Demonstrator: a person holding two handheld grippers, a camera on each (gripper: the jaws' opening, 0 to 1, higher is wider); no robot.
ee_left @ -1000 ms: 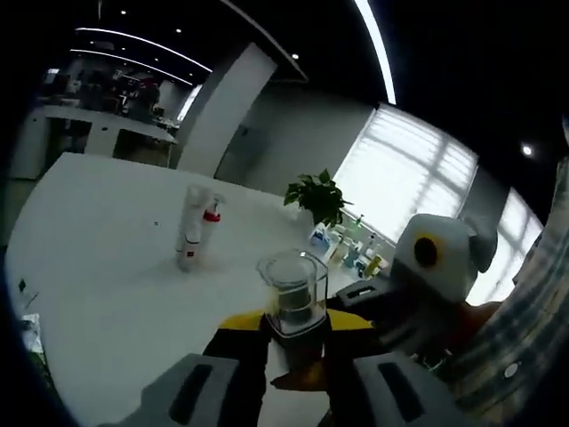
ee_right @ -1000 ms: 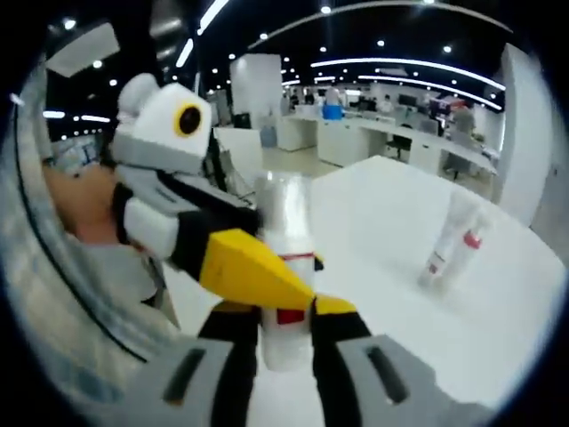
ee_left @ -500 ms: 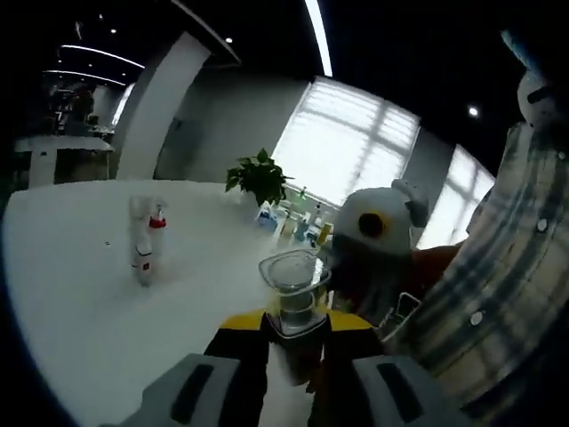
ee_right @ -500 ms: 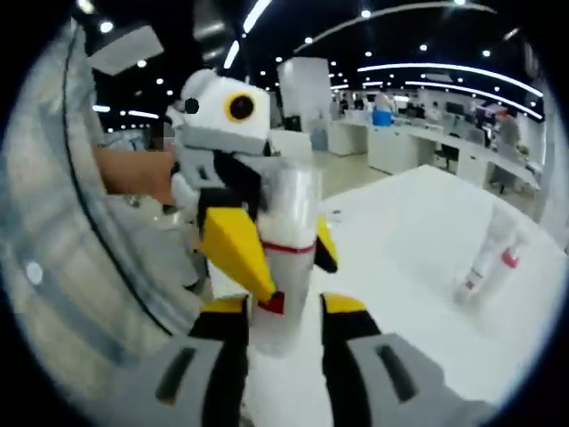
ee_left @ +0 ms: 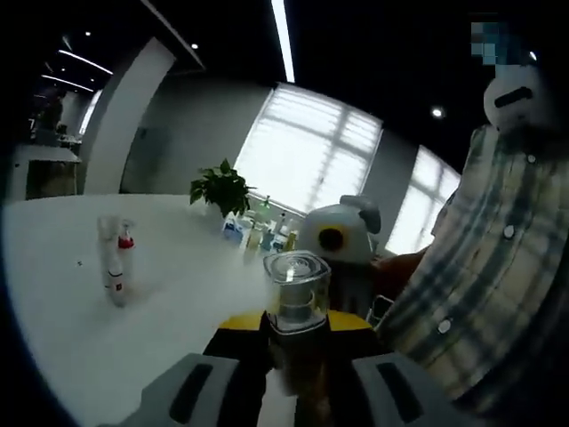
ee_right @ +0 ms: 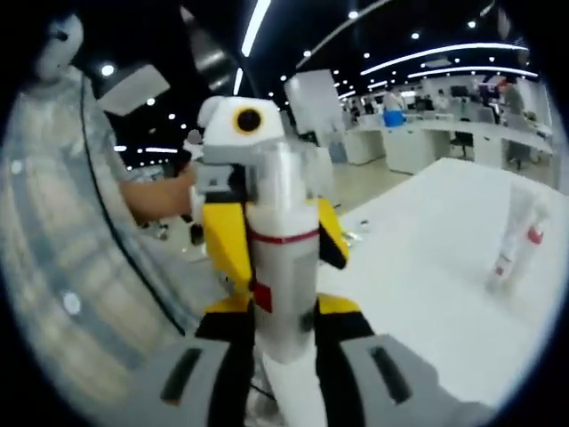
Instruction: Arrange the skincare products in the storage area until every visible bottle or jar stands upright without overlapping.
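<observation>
**Two grippers closed on one white bottle above a white table**

Left gripper view: left gripper (ee_left: 298, 351) with yellow-tipped jaws closed on a bottle (ee_left: 297, 302), seen from the clear cap end, cap pointing up and away from the camera. Just behind the bottle, the right gripper (ee_left: 342, 258), white with a round yellow-ringed lens, reaching in from the right. Farther right, a person's plaid shirt (ee_left: 480, 285) and a hand (ee_left: 396, 267) on the right gripper. To the left on the white table (ee_left: 178, 294), two slim bottles standing upright and touching: a clear-capped tube (ee_left: 108, 258) and a red-capped spray bottle (ee_left: 124, 262). At the far edge of the table, a green potted plant (ee_left: 220, 189) and a cluster of small bottles (ee_left: 262, 236) beside it, too small to tell apart. Behind them, a bright window with blinds (ee_left: 307, 151).

Right gripper view: right gripper (ee_right: 283, 325) with jaws shut on the same white bottle (ee_right: 283, 267), upright in the view, a red band around its upper body and a red mark lower down. Left gripper (ee_right: 233, 205) pressed against the bottle from behind, yellow fingers on both sides of it. At the right on the table (ee_right: 427, 267), the pair of slim bottles (ee_right: 517, 240), leaning in this view, well apart from the grippers. In the far background, office desks under ceiling strip lights.
</observation>
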